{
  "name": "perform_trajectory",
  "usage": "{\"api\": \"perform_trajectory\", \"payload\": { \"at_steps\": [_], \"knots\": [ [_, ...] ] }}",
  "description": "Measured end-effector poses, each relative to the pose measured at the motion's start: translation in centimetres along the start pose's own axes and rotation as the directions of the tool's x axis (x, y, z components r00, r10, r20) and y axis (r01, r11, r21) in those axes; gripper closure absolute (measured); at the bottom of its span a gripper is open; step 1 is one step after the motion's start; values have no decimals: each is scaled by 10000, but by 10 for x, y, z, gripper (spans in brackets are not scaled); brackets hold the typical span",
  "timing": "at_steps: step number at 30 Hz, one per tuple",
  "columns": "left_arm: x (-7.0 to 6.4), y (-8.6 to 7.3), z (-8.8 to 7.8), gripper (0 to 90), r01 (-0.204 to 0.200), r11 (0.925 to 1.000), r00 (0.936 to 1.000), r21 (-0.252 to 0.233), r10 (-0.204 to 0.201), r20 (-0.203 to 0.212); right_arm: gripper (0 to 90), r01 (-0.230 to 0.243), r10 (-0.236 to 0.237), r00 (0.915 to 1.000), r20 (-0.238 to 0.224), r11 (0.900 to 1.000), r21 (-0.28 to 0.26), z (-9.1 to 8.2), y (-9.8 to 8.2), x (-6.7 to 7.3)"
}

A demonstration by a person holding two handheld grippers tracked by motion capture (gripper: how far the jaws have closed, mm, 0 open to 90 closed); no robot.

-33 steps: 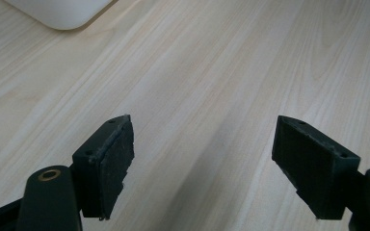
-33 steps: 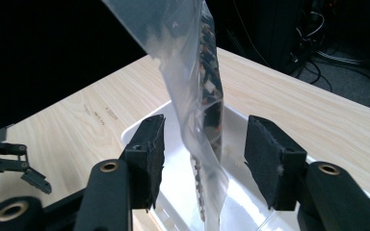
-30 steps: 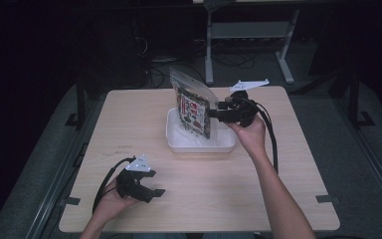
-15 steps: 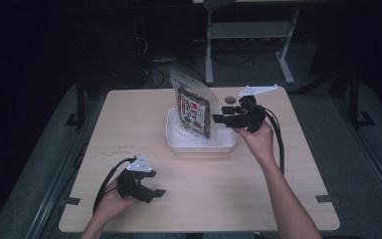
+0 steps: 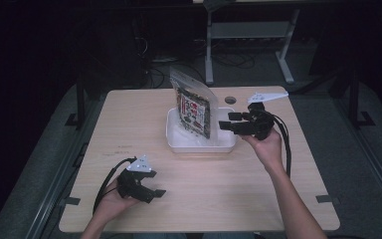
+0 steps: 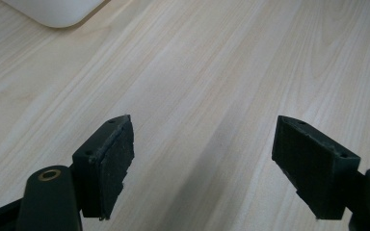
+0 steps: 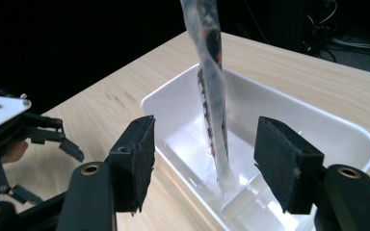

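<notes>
A clear bag with a colourful printed card inside stands on edge in a white tray at the middle of the table. My right gripper hovers just right of the tray and points at the bag. Its jaws have just been opening and stand open, with nothing gripped. In the right gripper view the bag rises from the tray a little beyond my right gripper. My left gripper rests open near the table's front left. In the left gripper view, my left gripper has bare wood between its jaws.
A round cable hole lies in the tabletop behind the right gripper. My left gripper shows at the far left of the right gripper view. A white desk frame stands on the dark floor beyond the table.
The right gripper has drawn back to the right, away from the bag's edge, and its jaws have widened. The bag stays standing in the tray. The left gripper has not moved.
</notes>
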State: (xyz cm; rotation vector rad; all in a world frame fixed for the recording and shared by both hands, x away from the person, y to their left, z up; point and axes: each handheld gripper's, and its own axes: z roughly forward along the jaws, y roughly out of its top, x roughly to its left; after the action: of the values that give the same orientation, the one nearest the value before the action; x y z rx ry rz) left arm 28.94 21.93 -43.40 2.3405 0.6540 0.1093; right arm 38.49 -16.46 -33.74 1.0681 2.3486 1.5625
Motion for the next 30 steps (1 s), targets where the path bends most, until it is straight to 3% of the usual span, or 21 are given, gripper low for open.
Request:
{"api": "perform_trajectory", "payload": {
  "at_steps": [30],
  "knots": [
    [-2,0,5,216,76,10000,10000,-4,-76,16,338,-670,671,9977,-27,9974,263,-35,-60,1]
  ]
}}
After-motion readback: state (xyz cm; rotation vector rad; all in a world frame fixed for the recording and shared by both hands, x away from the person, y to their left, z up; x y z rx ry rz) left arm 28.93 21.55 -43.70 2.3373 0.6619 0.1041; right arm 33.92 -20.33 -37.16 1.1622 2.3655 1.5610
